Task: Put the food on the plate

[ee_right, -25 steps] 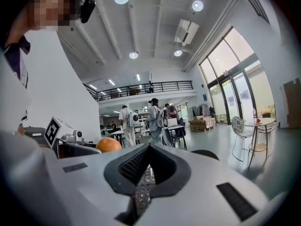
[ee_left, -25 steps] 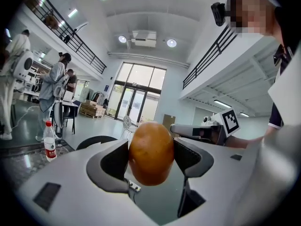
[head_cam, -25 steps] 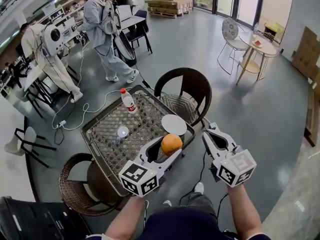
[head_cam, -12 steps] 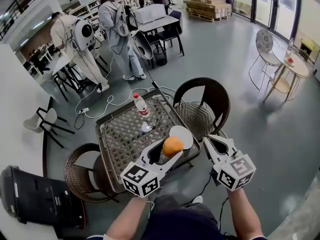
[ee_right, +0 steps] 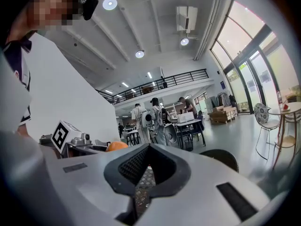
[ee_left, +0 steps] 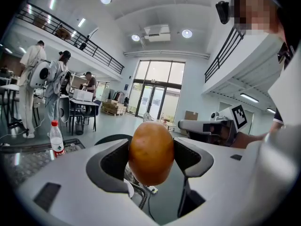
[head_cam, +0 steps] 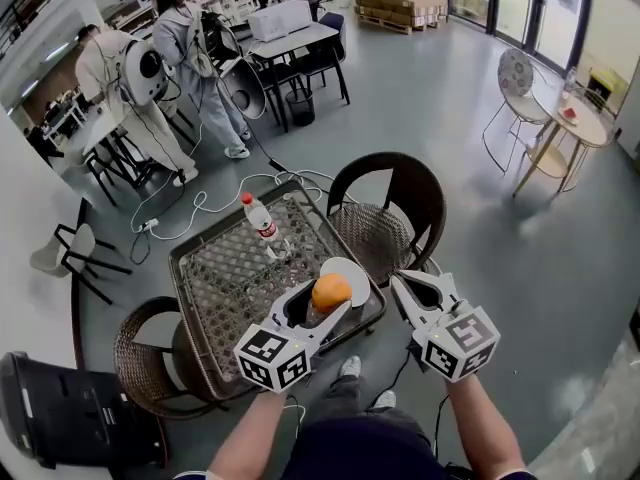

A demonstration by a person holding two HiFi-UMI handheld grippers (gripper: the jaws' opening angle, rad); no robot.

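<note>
A person stands at a small table [head_cam: 228, 293] with a woven mesh top, holding a pair of tongs in each hand. The left tongs [head_cam: 318, 306] are pinching an orange [head_cam: 331, 291], round and bright, gripped on both sides by the padded jaws and lifted clear of the tabletop. From the head view the orange overlaps the near edge of a white plate [head_cam: 352, 268], which sits empty at the table's near right corner. The right tongs [head_cam: 412, 286] hover just to the right of the plate, off the table's edge; their jaws are pressed together with nothing between them. A plastic water bottle [head_cam: 261, 220] with a red cap stands upright toward the far side of the table. A dark wicker chair [head_cam: 385, 200] stands beyond the table, and another [head_cam: 148, 360] is at its near left.
</note>
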